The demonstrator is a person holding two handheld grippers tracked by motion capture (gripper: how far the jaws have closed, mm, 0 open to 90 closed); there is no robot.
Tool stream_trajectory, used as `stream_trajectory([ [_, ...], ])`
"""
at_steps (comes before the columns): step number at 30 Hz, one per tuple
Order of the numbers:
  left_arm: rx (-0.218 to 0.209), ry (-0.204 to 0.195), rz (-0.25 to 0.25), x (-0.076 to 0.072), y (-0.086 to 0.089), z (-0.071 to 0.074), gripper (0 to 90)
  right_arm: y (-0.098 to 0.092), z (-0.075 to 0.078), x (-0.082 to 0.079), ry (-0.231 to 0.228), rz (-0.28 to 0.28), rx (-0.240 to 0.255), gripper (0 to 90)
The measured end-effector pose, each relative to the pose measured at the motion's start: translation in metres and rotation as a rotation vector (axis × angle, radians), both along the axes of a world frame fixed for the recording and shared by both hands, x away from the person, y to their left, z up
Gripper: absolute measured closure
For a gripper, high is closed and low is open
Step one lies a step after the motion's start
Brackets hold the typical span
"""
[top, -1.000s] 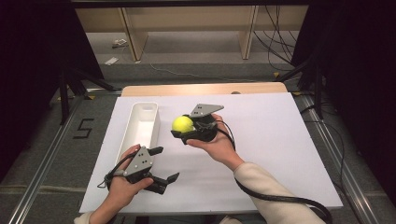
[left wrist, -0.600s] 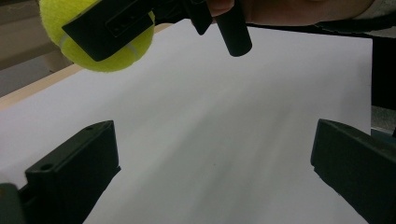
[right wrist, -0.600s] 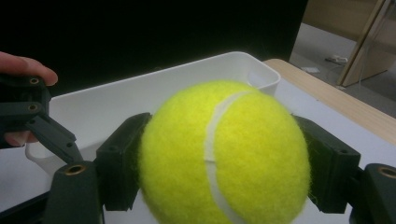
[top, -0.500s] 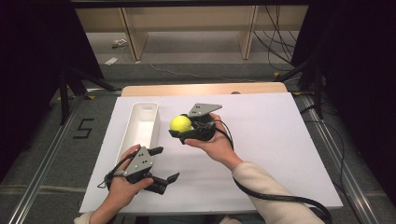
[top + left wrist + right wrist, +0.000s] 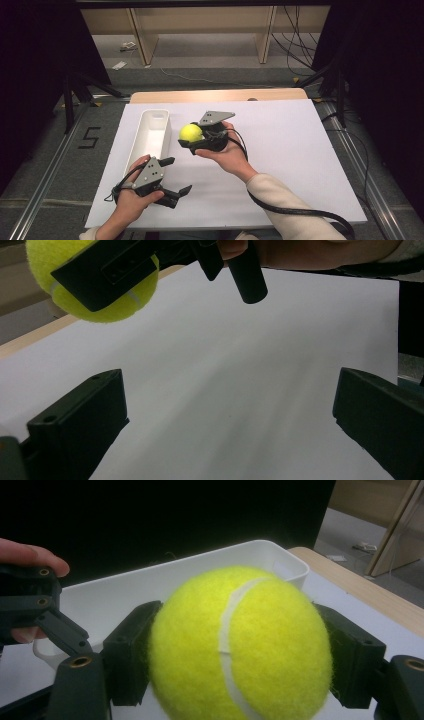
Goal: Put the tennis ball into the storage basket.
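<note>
A yellow tennis ball (image 5: pixel 190 132) is clamped in my right gripper (image 5: pixel 192 134), held above the white table just right of the long white bin (image 5: pixel 150 134). In the right gripper view the ball (image 5: pixel 240 645) sits between both jaws, with the bin (image 5: pixel 165 580) right behind it. My left gripper (image 5: pixel 175 176) hovers near the table's front edge, jaws spread wide with nothing between them. In the left gripper view the ball (image 5: pixel 95 290) and the right gripper appear at the upper left.
The white sheet (image 5: pixel 300 150) covers most of the table, with a wooden strip (image 5: pixel 215 95) along its far edge. Shelving legs and cables stand on the floor beyond. Metal rails run along both sides of the table.
The right gripper with the ball has drifted a little leftward toward the bin. The left gripper has stayed put.
</note>
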State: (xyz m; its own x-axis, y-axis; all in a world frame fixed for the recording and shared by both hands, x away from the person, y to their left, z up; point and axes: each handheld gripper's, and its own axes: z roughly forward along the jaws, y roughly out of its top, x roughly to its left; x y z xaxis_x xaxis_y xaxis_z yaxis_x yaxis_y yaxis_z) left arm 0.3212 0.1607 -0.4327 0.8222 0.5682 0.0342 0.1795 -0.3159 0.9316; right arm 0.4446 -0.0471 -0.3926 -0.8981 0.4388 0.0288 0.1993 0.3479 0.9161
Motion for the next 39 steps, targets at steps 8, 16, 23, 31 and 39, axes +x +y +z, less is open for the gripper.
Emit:
stream_trajectory([
  [8, 0.002, 0.000, 0.000, 0.000, 0.000, 0.000, 0.4, 0.001, 0.002, -0.001, -0.007, 0.000, 0.001, 26.5],
  [16, 0.000, -0.001, -0.002, 0.000, 0.000, 0.000, 0.4, 0.004, 0.002, -0.001, -0.007, 0.004, 0.001, 26.5],
  [23, -0.001, -0.001, -0.001, 0.000, 0.000, 0.000, 0.4, 0.008, 0.003, -0.001, -0.008, 0.010, 0.004, 26.5],
  [31, 0.001, -0.001, -0.002, 0.000, 0.000, 0.000, 0.4, 0.009, 0.004, 0.000, -0.010, 0.008, 0.008, 26.6],
  [39, 0.002, 0.000, -0.002, 0.000, 0.000, 0.000, 0.5, 0.011, 0.004, -0.001, -0.011, 0.010, 0.007, 26.5],
])
